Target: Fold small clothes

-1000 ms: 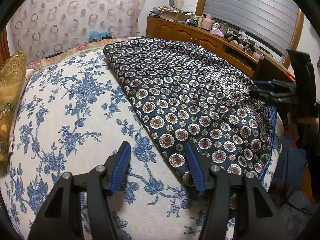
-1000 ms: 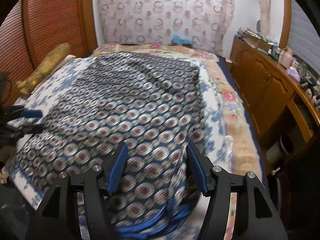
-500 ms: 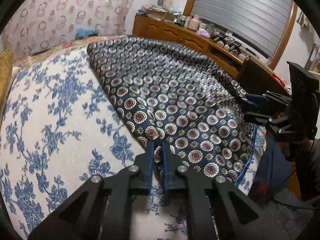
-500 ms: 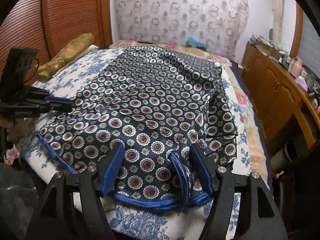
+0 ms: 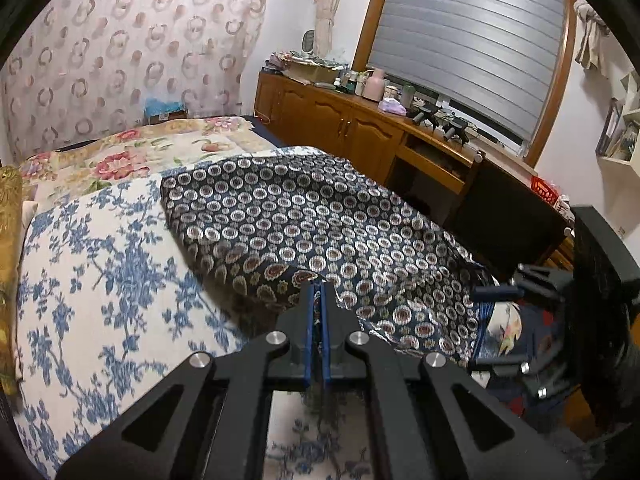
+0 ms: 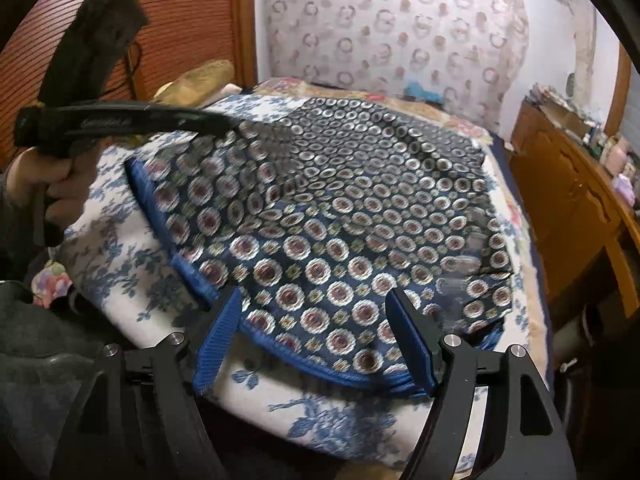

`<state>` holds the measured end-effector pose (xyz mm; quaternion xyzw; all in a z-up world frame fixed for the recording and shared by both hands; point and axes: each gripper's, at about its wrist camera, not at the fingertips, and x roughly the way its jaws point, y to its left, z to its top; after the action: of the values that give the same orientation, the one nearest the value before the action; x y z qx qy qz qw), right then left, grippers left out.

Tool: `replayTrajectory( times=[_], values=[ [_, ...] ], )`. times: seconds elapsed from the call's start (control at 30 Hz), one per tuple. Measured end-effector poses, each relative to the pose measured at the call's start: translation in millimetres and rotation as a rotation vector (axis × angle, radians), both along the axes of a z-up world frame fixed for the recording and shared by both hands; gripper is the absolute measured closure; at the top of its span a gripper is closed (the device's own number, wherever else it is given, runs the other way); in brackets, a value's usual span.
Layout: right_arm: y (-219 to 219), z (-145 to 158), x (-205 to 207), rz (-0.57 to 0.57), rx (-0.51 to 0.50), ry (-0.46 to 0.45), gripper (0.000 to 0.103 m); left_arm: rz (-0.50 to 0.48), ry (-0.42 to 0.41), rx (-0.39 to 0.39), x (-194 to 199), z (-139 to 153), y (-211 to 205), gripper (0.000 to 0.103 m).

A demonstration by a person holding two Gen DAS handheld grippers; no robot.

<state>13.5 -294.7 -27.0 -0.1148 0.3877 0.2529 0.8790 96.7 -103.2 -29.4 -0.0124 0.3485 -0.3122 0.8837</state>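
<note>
A dark navy garment [image 5: 320, 224] with round medallion print and a blue hem lies spread on the bed; it also shows in the right wrist view [image 6: 352, 208]. My left gripper [image 5: 316, 292] is shut on the garment's near left edge and holds it lifted off the bedspread. My right gripper [image 6: 316, 332] is open, its blue pads either side of the near hem, not gripping. The right gripper also shows at the right in the left wrist view [image 5: 496, 324], and the left gripper at the upper left in the right wrist view [image 6: 224, 122].
The bed has a white bedspread with blue flowers [image 5: 100, 264]. A wooden sideboard [image 5: 352, 128] with clutter runs along the right under a shuttered window. A gold pillow [image 6: 200, 80] lies by the wooden wardrobe doors [image 6: 180, 16].
My left gripper closed on the garment's edge and has raised it off the bed. My right gripper stayed open and moved in close over the near hem.
</note>
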Motion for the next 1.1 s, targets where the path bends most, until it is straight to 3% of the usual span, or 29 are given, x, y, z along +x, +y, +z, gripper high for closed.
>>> replayTrajectory(
  times=[0.33, 0.6, 0.63, 0.73, 0.77, 0.87, 1.1],
  values=[
    [-5, -23, 2, 0.043, -0.061, 0.038, 0.026, 0.052, 0.006, -0.021, 15, 1, 4, 0.102],
    [-27, -29, 26, -0.045, -0.066, 0.028, 0.028, 0.074, 0.011, -0.024, 15, -6, 10, 0.102],
    [-30, -28, 29, -0.042, -0.058, 0.027, 0.032, 0.078, 0.01, -0.027, 15, -5, 11, 0.102],
    [-38, -18, 46, -0.025, -0.001, 0.014, 0.071, 0.087, 0.008, -0.032, 17, -3, 14, 0.102],
    [-40, -15, 52, -0.028, 0.013, 0.01, 0.09, 0.089, 0.005, -0.03, 18, -3, 14, 0.102],
    [-39, 1, 67, -0.023, 0.015, -0.039, 0.097, 0.099, -0.014, -0.011, 23, 1, 14, 0.102],
    [-34, 38, 116, -0.042, 0.045, -0.139, 0.099, 0.133, -0.01, -0.019, 46, 6, 20, 0.102]
  ],
)
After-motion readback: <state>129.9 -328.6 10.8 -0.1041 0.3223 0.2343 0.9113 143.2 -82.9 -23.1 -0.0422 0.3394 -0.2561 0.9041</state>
